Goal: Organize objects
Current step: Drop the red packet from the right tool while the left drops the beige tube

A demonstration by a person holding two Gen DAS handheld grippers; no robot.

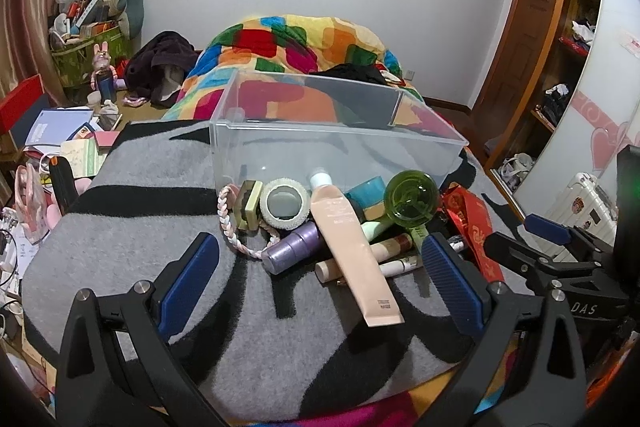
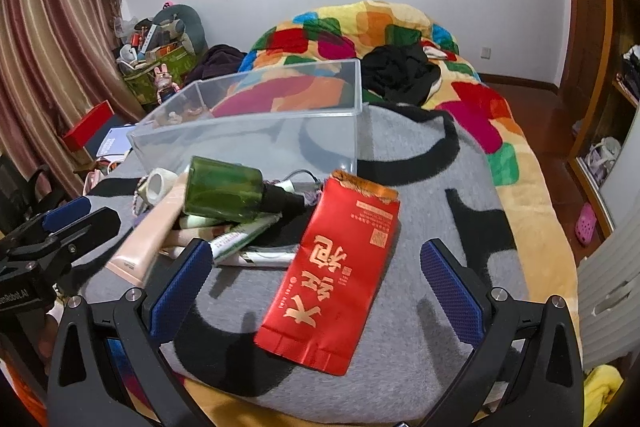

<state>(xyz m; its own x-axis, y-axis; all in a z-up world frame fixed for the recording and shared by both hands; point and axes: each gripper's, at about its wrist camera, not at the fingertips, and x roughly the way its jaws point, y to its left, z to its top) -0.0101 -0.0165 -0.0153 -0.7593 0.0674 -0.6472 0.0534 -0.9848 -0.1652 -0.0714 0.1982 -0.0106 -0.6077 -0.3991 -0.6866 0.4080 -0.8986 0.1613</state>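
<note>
Step in hand: approach, by the look of it; nothing lifted yet, clear plastic bin (image 1: 340, 131) appearing empty, toiletries heaped on the grey-and-black blanket (image 1: 132, 259) just in front of the bin's near wall.
Left gripper (image 1: 320, 279): released, jaws spread wide, nothing between them; pile lying ahead at 12 o'clock.
Right gripper (image 2: 316, 291): released likewise, jaws wide, straddling the lower part of the red foil pouch (image 2: 332, 279) without visibly touching it.
Pink tube (image 1: 352, 251): on top of the heap, pale cap (image 1: 321, 179) toward 11 o'clock near the bin, crimped flat end toward 5 o'clock; long axis running 11-to-5 in the left wrist view, nearly in line with the fingers.
Red foil pouch: flat on the blanket at the pile's 3 o'clock side; torn top toward 1 o'clock, sealed bottom toward 7 o'clock; long axis 1-to-7 in the right wrist view.
Green bottle (image 2: 224, 193): lying on its side over slimmer tubes, black neck pointing to 3 o'clock in the right wrist view; base facing the left camera.
Other pile items: purple bottle (image 1: 294, 247), white tape roll (image 1: 285, 203), braided pink-white band (image 1: 230, 223).
Next move, likely: lower one gripper over a top item, close across its short width, lift, carry to 12 o'clock over the bin rim.
Caution: pink tube resting on other tubes; careless lift probably rolling neighbours.
</note>
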